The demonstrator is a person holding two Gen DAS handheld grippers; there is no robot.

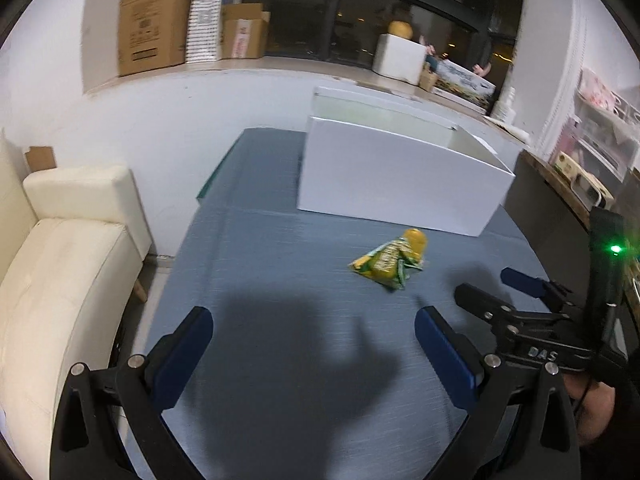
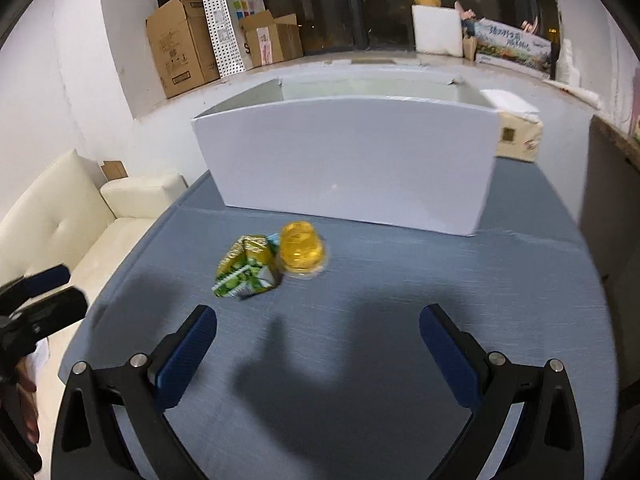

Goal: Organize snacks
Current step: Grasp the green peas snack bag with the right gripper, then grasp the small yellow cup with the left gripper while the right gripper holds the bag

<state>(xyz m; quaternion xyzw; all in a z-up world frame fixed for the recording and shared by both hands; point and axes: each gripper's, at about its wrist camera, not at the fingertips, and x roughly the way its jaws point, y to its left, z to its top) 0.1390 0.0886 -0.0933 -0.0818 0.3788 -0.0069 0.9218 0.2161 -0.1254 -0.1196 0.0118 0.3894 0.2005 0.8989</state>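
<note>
Left gripper: held spread wide and empty above the table, ready for a pick.
Right gripper: likewise spread and empty, aimed toward the snacks.
Snack packet: laid on the table, touching the jelly cup.
White box: set open-topped just behind both, likely as the bin.

Green-yellow snack packet touching yellow jelly cup on blue table, before white box.

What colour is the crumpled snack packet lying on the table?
Green and yellow, with some white. The snack packet shows best in the right wrist view, beside a yellow jelly cup.
</note>
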